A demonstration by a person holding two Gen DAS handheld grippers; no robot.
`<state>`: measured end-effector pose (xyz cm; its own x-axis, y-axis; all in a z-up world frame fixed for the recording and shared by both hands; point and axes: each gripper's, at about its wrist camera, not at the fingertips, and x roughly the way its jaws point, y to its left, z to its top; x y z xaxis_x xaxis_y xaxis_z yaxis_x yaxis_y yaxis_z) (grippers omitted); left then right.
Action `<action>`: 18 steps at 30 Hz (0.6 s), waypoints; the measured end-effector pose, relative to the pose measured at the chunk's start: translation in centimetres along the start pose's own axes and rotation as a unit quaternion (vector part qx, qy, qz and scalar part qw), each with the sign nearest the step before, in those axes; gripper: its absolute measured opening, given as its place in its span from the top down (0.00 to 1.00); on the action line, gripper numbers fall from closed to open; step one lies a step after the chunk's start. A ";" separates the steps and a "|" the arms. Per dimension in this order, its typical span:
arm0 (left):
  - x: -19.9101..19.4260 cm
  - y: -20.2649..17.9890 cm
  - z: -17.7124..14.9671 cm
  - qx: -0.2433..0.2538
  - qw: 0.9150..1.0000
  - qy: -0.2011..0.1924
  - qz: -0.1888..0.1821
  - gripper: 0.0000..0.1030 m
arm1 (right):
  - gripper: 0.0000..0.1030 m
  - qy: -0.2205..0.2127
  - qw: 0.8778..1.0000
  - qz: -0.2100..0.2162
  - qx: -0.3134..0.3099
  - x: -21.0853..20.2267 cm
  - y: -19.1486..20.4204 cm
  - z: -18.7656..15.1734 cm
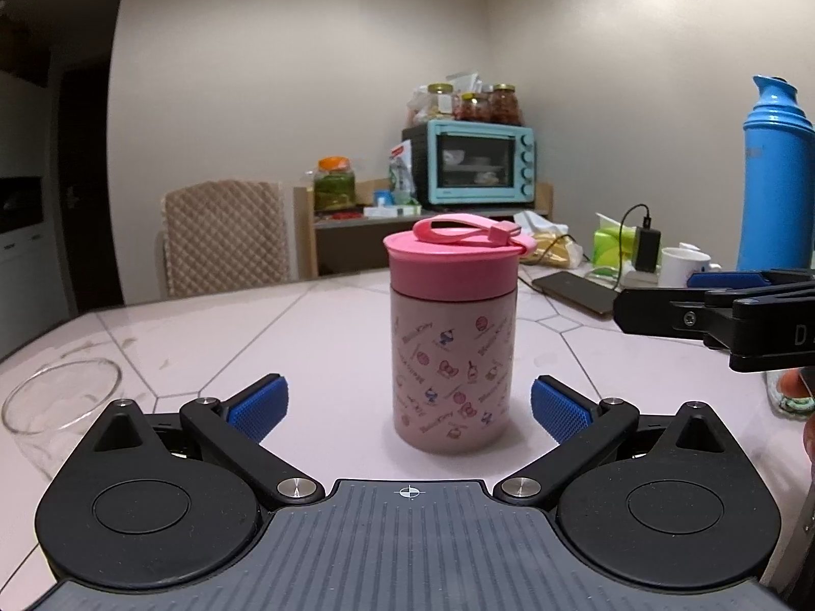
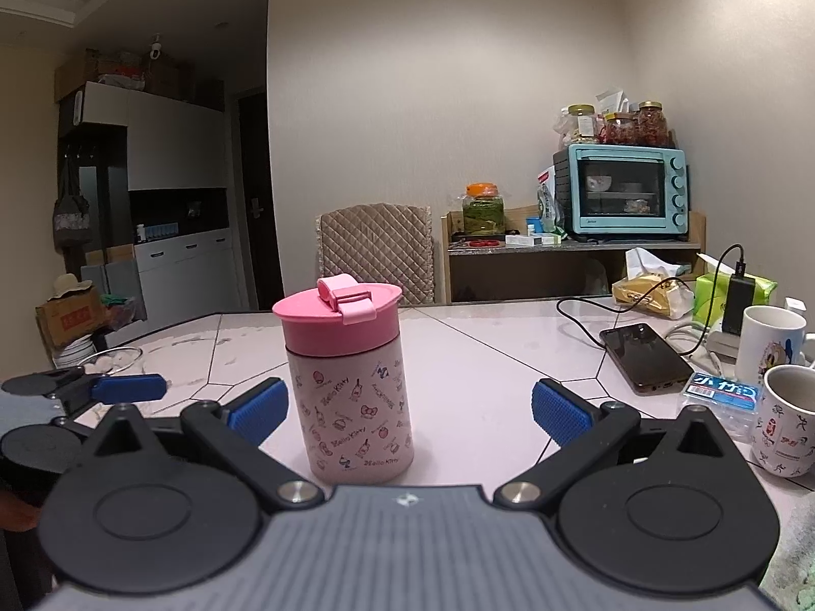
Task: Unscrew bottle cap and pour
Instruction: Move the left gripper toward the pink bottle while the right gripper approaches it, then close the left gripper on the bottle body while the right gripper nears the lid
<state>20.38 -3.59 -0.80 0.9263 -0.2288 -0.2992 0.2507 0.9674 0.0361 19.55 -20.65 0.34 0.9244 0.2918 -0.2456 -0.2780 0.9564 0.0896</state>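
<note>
approach step, nothing grasped yet. pink bottle (image 1: 452, 356) upright on worktop (image 1: 316, 336), cap (image 1: 452, 267) on. left gripper (image 1: 410, 407) and right gripper (image 2: 407, 410) spread wide, empty, flanking it. next, probably: clamp body with one, grip cap with other, twist.

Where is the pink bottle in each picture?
Left wrist view: the pink bottle stands upright in the middle, on the table, between the open left gripper fingers.
Right wrist view: the pink bottle stands left of middle, nearer the right gripper left finger.
Shared landmark: the light blue toaster oven by the back wall.
</note>
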 end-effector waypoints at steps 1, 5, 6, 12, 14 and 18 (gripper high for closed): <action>0.2 0.0 0.0 0.000 1.000 -0.001 -0.001 0.00 | 0.00 0.000 1.000 0.000 -0.001 0.1 0.0 0.1; 0.7 0.0 0.1 0.005 1.000 -0.004 -0.009 0.00 | 0.00 -0.001 1.000 0.001 0.000 0.4 -0.1 0.2; 0.9 0.0 0.2 0.005 1.000 -0.005 -0.012 0.00 | 0.00 -0.001 1.000 0.002 0.000 0.4 -0.1 0.2; 2.1 -0.1 0.5 0.008 1.000 -0.008 -0.020 0.00 | 0.00 -0.002 1.000 0.003 -0.001 0.8 -0.2 0.5; 2.4 -0.2 0.5 0.011 1.000 -0.007 -0.020 0.00 | 0.00 -0.003 1.000 0.003 -0.002 1.0 -0.3 0.6; 3.1 -0.2 0.6 0.016 1.000 -0.011 -0.020 0.00 | 0.00 -0.002 1.000 0.004 -0.003 1.3 -0.3 0.7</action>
<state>23.34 -4.59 -1.20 0.9215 -0.2691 -0.2801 0.2956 0.9536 0.0563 21.03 -20.53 0.66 0.9233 0.2996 -0.2401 -0.2872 0.9540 0.0862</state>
